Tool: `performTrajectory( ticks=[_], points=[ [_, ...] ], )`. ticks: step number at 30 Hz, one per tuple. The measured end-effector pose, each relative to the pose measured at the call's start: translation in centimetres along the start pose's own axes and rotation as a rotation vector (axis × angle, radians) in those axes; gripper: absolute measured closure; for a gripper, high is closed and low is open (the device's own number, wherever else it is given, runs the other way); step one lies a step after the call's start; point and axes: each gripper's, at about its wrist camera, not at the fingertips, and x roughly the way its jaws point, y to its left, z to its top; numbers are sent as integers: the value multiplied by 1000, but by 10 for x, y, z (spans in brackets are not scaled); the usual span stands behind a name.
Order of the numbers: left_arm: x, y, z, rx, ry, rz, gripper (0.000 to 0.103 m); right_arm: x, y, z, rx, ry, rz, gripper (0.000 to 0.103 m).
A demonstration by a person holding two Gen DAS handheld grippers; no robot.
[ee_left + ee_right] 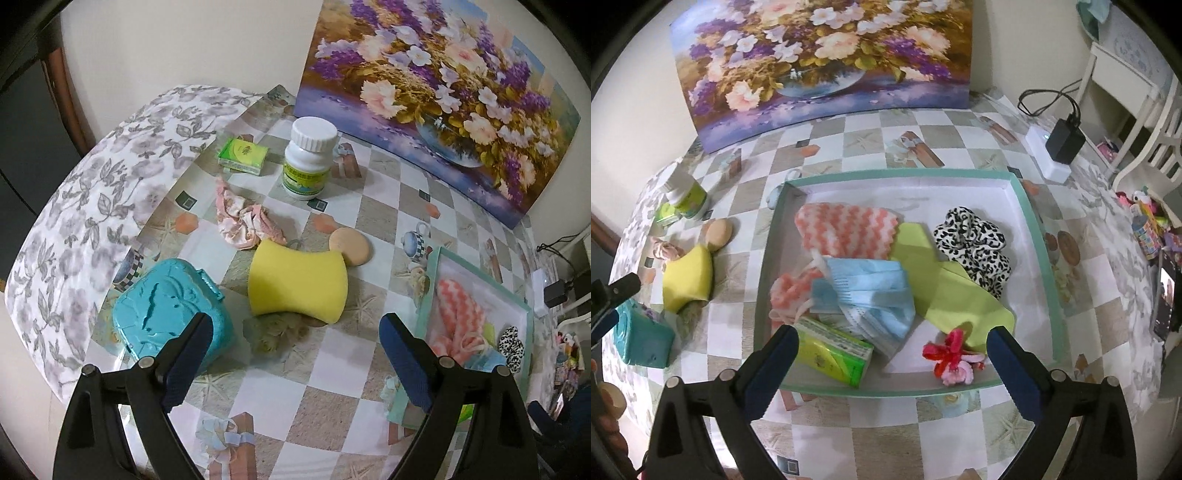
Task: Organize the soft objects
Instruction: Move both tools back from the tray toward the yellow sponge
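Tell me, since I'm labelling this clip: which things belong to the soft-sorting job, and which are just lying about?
Job:
tray
yellow sponge
pink cloth
face mask
leopard scrunchie

Lying about:
pill bottle
teal case
flower painting
charger

two tissue packs point(831, 352), one sponge point(298, 282), one bottle point(308, 158)

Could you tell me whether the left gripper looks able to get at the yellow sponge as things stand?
Probably yes: the left gripper is open and empty, pointing at the yellow sponge, with bare table between. The teal case sits off to one side.
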Motion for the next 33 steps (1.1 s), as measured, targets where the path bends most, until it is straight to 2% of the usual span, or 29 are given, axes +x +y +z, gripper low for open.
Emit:
performTrajectory(
  ticks=[4,9,13,22,33],
  points=[
    [-9,12,6,-17,-16,-27,11,-2,9,0,-18,-15,17,0],
    [-18,30,20,-39,-51,-14,11,-9,27,1,-48,-63,45,0],
    [-16,40,29,-56,-45,-41,11,-5,45,2,-84,-65,70,0],
    [2,43,49,-44,1,-78,11,3,95,15,-188,-81,86,0],
    [34,69,66,-147,94,-74,11,26,154,30,-314,-58,134,0]
  ],
)
